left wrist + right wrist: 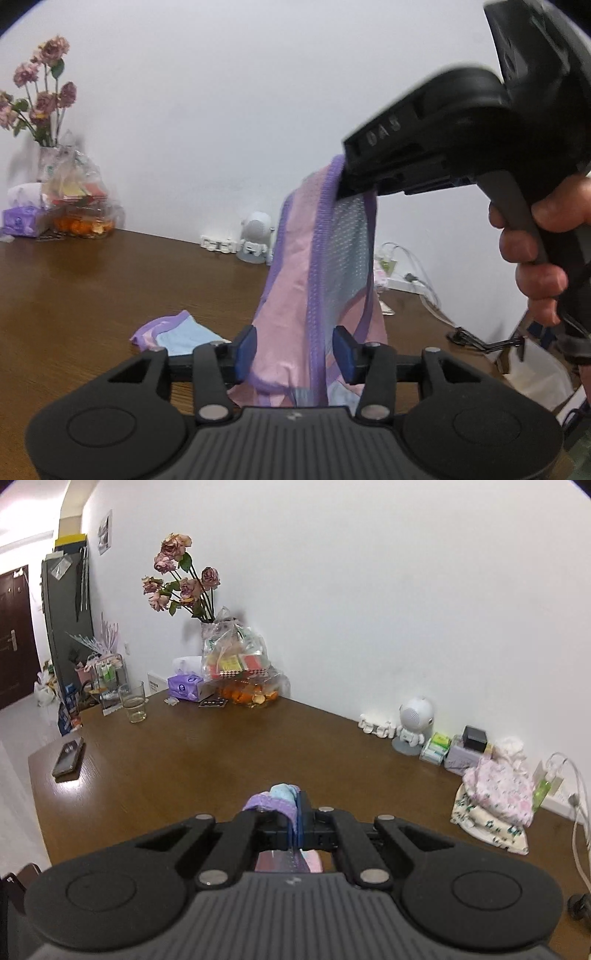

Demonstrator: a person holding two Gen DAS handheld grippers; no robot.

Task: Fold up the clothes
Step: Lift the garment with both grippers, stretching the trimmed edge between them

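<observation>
the right gripper's fingers (293,827) pinch the purple-trimmed top edge of a pink and pale-blue mesh garment (295,273), which hangs lengthwise above the brown wooden table (92,280). the left gripper (293,349), nearer its lower end, is spread apart around the cloth, not pressing it.

Soft, even indoor light; fisheye-bent, blurry edges

Pink/purple-trim garment (291,280), blue mesh
</observation>
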